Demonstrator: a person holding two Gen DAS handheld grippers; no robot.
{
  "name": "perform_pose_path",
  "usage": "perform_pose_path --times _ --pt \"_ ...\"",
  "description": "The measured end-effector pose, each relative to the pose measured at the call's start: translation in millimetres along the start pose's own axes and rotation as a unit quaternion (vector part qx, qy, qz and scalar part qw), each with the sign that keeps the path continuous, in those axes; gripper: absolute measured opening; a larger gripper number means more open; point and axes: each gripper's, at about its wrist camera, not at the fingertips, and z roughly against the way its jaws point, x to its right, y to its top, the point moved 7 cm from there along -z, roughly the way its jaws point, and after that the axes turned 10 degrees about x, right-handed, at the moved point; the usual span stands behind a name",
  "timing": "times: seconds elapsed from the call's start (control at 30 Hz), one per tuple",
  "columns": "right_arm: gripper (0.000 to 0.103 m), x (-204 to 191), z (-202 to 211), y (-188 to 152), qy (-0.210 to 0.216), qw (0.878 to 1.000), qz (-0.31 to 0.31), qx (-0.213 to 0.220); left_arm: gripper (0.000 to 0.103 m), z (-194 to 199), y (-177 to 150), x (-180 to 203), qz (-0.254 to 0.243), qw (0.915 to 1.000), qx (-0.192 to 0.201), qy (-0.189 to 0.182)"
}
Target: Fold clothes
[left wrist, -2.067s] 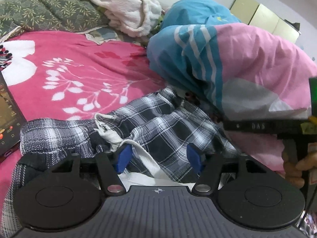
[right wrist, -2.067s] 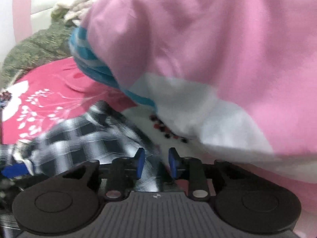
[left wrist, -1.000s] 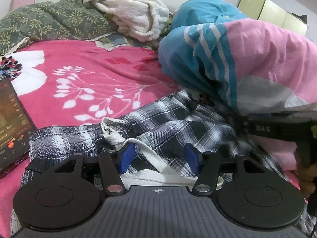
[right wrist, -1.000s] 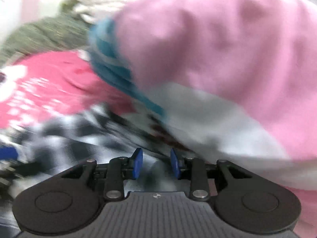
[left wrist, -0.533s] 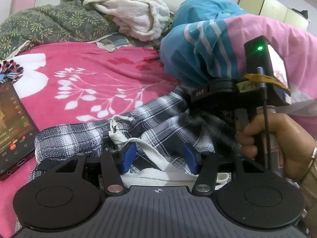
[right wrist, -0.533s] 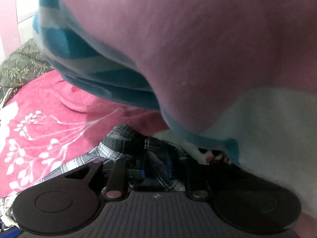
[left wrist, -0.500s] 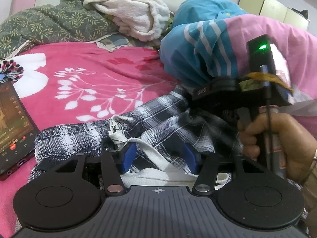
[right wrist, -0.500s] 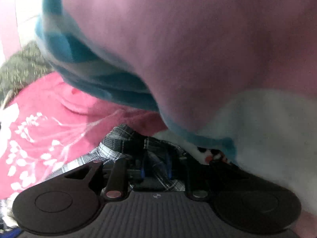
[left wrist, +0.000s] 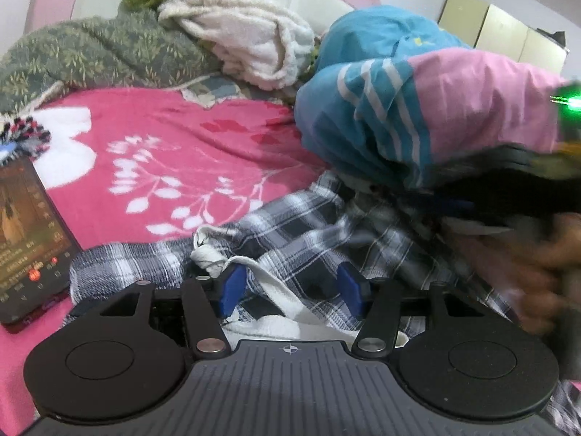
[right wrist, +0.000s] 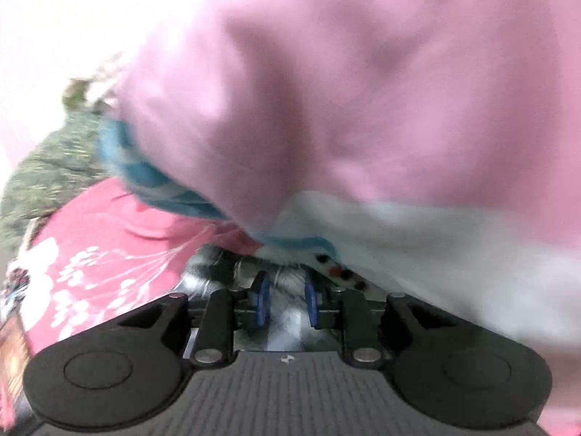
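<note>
Plaid shirt (left wrist: 312, 232) lies crumpled on pink floral bedspread (left wrist: 163, 152), spread between both grippers. Left gripper (left wrist: 292, 287): jaws about half apart and opening, white inner hem and plaid folds lying between blue pads, pads not visibly pressing. Right gripper (right wrist: 287, 299): jaws narrow, opening slightly, blurred plaid fabric bunched between them; real pinch or not, cannot tell. Pink-and-blue striped quilt (right wrist: 345, 91) looms just beyond right jaws. Phone (left wrist: 25, 239) left of left jaws.
</note>
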Motion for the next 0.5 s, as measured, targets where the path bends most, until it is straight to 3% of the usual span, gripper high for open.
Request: perform_pose_path --times 0.13,0.27,0.37,0.5 --pt "0.023 36 84 1 -0.028 0.999 -0.006 0.027 0.065 10 4 11 -0.024 0.9994 0.024 -0.009" --pt "0.023 100 121 -19 -0.100 0.994 -0.051 -0.011 0.068 12 0 26 -0.039 0.9984 0.018 -0.036" --pt "0.023 144 117 -46 -0.148 0.985 -0.080 -0.044 0.068 13 -6 37 -0.046 0.9971 0.011 -0.060" --pt "0.023 200 90 -53 -0.173 0.976 -0.131 -0.029 0.068 8 -18 50 -0.045 0.9940 -0.014 -0.099"
